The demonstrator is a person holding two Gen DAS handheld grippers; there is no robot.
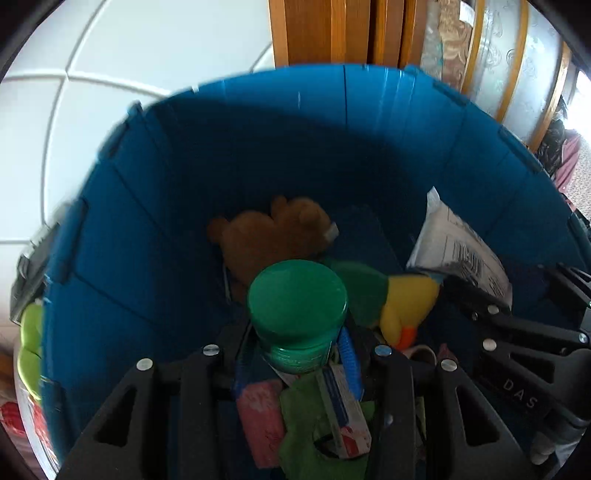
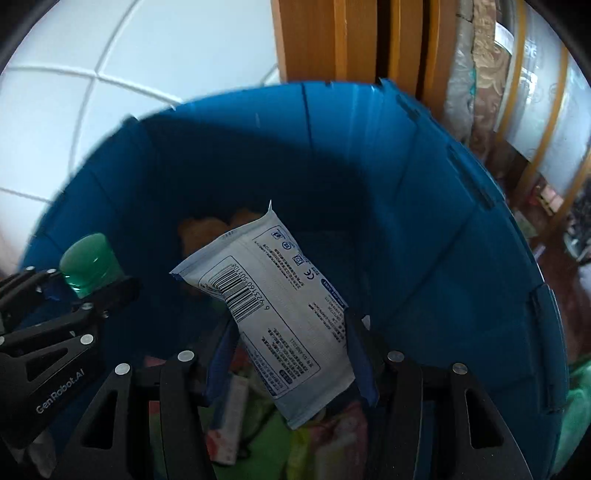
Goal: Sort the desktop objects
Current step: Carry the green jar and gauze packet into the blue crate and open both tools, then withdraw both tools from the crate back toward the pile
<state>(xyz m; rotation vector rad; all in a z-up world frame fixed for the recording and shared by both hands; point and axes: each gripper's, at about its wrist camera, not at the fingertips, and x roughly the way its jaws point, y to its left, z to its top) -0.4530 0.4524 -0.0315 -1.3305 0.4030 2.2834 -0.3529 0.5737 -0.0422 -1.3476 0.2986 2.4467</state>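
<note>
Two grippers reach side by side into a deep blue bin (image 1: 155, 206). Nearest, the left gripper (image 1: 295, 354) is clamped on a green-capped jar (image 1: 297, 295), held above a jumble at the bottom: a pink packet (image 1: 260, 417), a small red-and-white box (image 1: 345, 410) and some green cloth (image 1: 306, 417). Just right of it the right gripper (image 2: 291, 354) pinches a white wipes pack (image 2: 280, 306), tilted on end, its printed back showing a barcode, a CE mark and small text too fine to read. One tool's body reads "GenRobot.AI", the other "DAS". Further in lie a green-and-yellow plush toy (image 1: 391, 295) and a brown teddy bear (image 1: 273, 236) against the far wall. Beyond the rim are white floor tiles (image 1: 147, 40) and wooden furniture (image 1: 332, 33)
</note>
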